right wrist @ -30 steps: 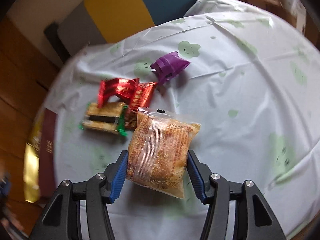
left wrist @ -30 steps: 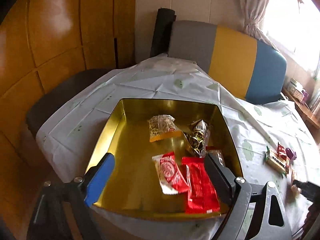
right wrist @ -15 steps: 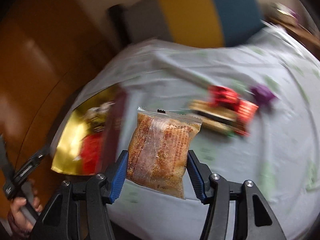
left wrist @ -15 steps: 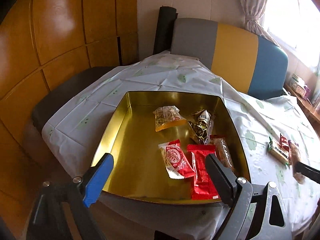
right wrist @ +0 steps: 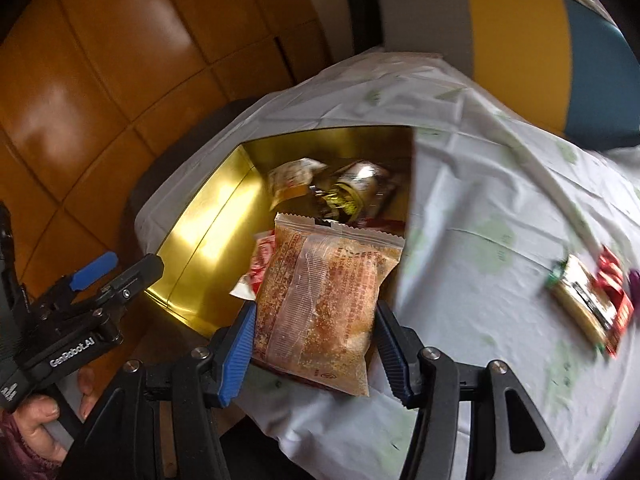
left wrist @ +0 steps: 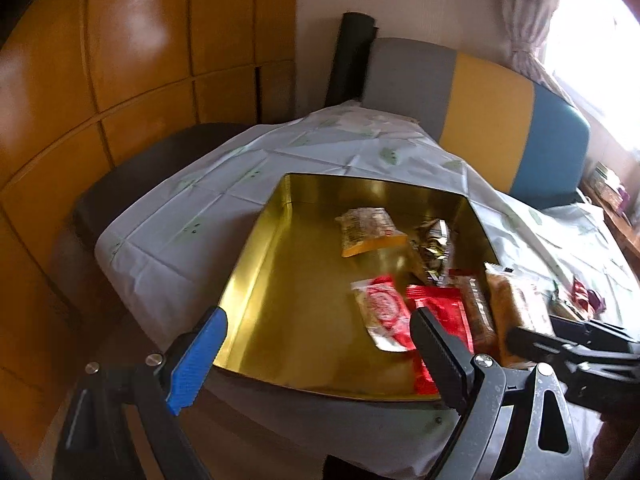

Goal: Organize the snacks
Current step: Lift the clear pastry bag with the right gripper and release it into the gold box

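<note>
Gold, mirror-bright metal forms the square tin (left wrist: 256, 280), a shallow straight-walled box standing on the worktop (left wrist: 192, 232) under a creased white cloth printed with pale green shapes. In the left wrist view the tin fills the middle, and the wrappers lie toward its 3 o'clock side. A clear crinkled packet with an orange base (left wrist: 370, 230) sits at about 1 o'clock, and a glossy dark-and-gold foil packet (left wrist: 434, 246) lies just beside it. Nearer the camera lie a white-and-red pillow pack (left wrist: 380, 312) and a flat red sachet (left wrist: 440, 312), side by side and touching.

The left claw (left wrist: 316, 354) stands released, its ribbed blue pad (left wrist: 196, 364) and black pad spread wide above the tin's near edge, with nothing between them.

The right claw (right wrist: 314, 350) is clenched on the crumb snack bag (right wrist: 324, 300), a rectangular clear-plastic pouch with a serrated top seal and grainy orange-brown contents. The blue pads press its two long sides. In the right wrist view the bag hangs upright over the tin's near right corner, at 6 o'clock from the foil packet. From the left wrist it shows at 3 o'clock, at the tin's right wall.

Out on the cloth at 3 o'clock in the right wrist view, well apart from the tin, lie a gold bar with green ends (right wrist: 580, 296) and shiny red wrappers (right wrist: 614, 288), blurred. A hand (right wrist: 36, 420) grips the left claw's handle at 8 o'clock.
</note>
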`<state>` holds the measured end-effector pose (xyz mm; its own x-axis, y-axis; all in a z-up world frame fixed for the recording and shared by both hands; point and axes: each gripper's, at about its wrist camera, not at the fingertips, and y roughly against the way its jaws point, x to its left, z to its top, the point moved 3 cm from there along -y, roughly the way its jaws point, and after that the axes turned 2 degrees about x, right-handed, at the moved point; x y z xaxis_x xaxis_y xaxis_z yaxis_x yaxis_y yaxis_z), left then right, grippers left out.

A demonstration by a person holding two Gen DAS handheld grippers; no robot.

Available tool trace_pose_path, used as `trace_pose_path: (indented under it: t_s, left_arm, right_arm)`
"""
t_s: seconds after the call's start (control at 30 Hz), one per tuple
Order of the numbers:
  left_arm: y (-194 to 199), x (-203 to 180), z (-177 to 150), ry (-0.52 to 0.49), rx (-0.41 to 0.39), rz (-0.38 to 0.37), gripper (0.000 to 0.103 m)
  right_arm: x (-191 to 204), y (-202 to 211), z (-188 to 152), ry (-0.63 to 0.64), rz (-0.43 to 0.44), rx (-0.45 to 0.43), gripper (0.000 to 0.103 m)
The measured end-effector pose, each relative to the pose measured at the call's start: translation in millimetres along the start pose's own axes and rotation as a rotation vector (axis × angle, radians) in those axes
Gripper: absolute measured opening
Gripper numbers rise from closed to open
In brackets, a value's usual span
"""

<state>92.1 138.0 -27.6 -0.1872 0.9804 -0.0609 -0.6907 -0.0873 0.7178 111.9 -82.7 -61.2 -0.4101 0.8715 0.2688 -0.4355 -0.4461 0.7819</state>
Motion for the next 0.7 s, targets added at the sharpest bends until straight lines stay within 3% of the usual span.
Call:
trace_pose_path:
  t_s: [0.3,0.4,0.7]
  left_arm:
    - [-12,26,-4,0.064,0.045,0.017,0.093]
    - [-12,22,-5,0.055,0.044,0.009,0.093]
    - [-5,-6,-5,-0.013,0.042,-0.029,0.093]
  right_arm:
    - [17,-56,-6,0.047,-0.009,0.142,0.059]
    - [17,-49,-9,0.039,0.017,0.118,0.059]
    - [5,-11,-14,-0.008,-0.016,0.007,0.059]
